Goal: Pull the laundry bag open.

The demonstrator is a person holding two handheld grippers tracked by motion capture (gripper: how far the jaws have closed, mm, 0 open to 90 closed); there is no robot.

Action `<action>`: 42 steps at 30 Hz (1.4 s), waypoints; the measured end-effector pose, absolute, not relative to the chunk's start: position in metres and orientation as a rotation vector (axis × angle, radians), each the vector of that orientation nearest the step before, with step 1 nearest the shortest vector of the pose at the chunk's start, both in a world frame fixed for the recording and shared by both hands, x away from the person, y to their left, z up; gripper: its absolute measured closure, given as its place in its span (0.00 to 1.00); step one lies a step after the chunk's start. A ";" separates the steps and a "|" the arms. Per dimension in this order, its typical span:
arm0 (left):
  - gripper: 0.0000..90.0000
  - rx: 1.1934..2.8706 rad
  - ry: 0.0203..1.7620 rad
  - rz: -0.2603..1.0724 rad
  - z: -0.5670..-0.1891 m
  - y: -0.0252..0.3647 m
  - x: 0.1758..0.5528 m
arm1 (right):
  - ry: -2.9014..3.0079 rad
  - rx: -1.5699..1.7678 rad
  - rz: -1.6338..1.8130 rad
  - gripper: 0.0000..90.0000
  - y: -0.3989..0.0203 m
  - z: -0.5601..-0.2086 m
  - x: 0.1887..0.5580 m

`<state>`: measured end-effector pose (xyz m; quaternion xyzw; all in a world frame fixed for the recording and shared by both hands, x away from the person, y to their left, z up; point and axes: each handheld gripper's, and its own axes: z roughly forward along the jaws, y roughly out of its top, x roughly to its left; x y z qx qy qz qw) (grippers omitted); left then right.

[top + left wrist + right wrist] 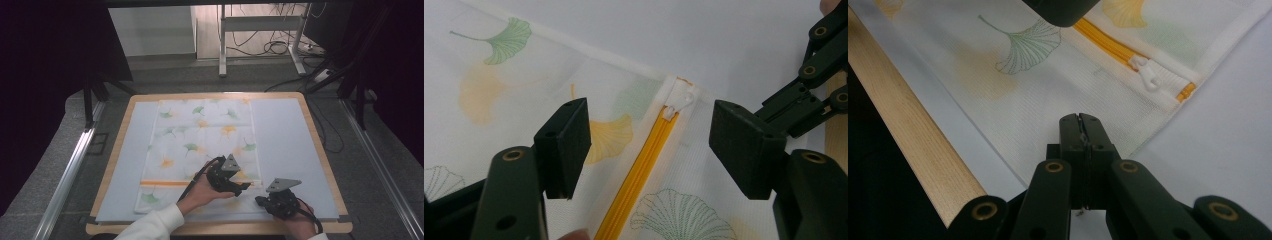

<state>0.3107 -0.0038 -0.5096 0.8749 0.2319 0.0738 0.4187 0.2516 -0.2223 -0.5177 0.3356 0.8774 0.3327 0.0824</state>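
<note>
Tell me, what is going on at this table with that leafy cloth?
A person works on a pillowcase with an orange zipper, a gripper in each hand. The right gripper is shut on the pillowcase's fabric near its corner, pinning it. The left gripper hovers open over the zipper's end, its jaws either side of the white zipper pull, not yet gripping it.

A white leaf-printed fabric cover point(200, 150) is spread on the pale blue mat point(290, 150) of the wooden-rimmed table point(320, 150), its orange zipper point(165, 183) running left to right near the near edge, the white zipper pull point(684, 100) at its right end.
</note>
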 end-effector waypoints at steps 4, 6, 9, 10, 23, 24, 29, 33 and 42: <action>0.37 2.198 0.578 0.186 -0.510 -0.004 0.312 | 2.621 0.999 0.994 0.99 -0.222 -0.518 0.252; 0.37 2.203 0.570 0.185 -0.510 -0.005 0.313 | 2.620 1.003 0.994 0.99 -0.222 -0.518 0.252; 0.38 2.203 0.568 0.179 -0.509 -0.007 0.314 | 2.620 1.005 0.994 0.99 -0.222 -0.518 0.252; 0.38 2.206 0.561 0.179 -0.509 -0.008 0.314 | 2.620 1.005 0.994 0.99 -0.222 -0.518 0.251; 0.40 2.225 0.537 0.176 -0.515 -0.028 0.318 | 2.625 1.001 0.995 0.99 -0.223 -0.518 0.252; 0.41 2.228 0.536 0.171 -0.516 -0.029 0.319 | 2.625 1.000 0.995 0.99 -0.223 -0.518 0.252; 0.42 2.276 0.509 0.183 -0.523 -0.034 0.321 | 2.627 0.999 0.995 0.99 -0.223 -0.518 0.252; 0.42 2.275 0.520 0.178 -0.526 -0.038 0.324 | 2.630 0.998 0.996 0.99 -0.223 -0.518 0.252; 0.43 2.285 0.521 0.175 -0.530 -0.046 0.326 | 2.632 0.996 0.998 0.99 -0.224 -0.518 0.252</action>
